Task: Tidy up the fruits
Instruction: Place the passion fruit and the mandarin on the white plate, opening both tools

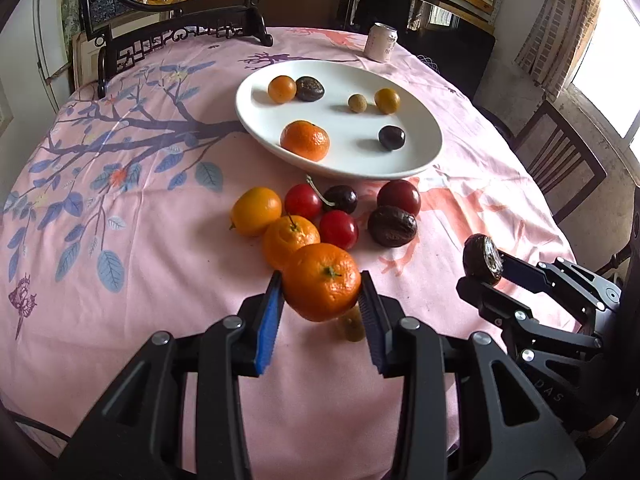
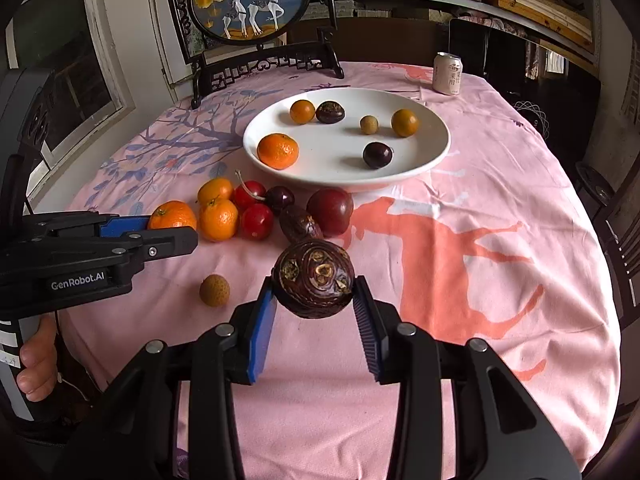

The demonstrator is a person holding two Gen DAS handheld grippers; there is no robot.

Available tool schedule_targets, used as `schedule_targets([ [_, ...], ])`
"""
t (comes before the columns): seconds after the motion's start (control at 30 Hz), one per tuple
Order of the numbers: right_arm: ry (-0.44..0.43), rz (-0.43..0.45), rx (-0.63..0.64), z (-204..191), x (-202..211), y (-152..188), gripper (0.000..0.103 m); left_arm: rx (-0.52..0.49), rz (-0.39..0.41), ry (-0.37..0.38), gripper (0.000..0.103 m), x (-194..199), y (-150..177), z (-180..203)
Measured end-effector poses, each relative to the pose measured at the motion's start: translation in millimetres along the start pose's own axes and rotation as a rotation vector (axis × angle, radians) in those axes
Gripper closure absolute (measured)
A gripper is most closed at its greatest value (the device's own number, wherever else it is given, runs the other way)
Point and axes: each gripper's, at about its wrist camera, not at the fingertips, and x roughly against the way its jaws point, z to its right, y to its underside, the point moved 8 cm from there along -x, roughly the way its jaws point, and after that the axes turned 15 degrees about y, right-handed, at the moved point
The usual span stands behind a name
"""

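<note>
My left gripper (image 1: 322,286) is shut on a mandarin (image 1: 322,280), held just above the pink cloth; it also shows in the right wrist view (image 2: 172,216). My right gripper (image 2: 314,286) is shut on a wrinkled dark passion fruit (image 2: 314,278), which also shows in the left wrist view (image 1: 482,258). A white plate (image 1: 420,136) (image 2: 432,140) beyond holds several fruits. A loose cluster of mandarins, red plums, a cherry and a dark passion fruit (image 1: 392,226) lies between the plate and the grippers. A small longan (image 2: 215,290) lies near the left gripper.
A drinks can (image 2: 448,74) stands at the far right of the table. A framed deer screen (image 2: 250,0) on a dark stand sits at the far edge. A wooden chair (image 1: 560,160) stands to the right of the table.
</note>
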Motion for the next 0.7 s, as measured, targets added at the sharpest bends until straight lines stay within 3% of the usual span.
schedule_targets([
  [0.2, -0.020, 0.004, 0.022, 7, -23, -51, 0.064, -0.019, 0.011, -0.034, 0.065, -3, -71, -21],
  [0.4, 0.015, 0.023, 0.030, 18, -68, -128, 0.064, -0.004, 0.002, -0.106, 0.065, -40, -161, -52],
  [0.5, 0.033, 0.006, 0.043, 19, -104, -151, 0.064, 0.027, -0.036, -0.099, 0.065, -69, -180, -63],
  [0.7, 0.080, -0.060, 0.042, 29, -170, -173, 0.064, 0.068, -0.094, -0.087, 0.065, -108, -185, -78],
])
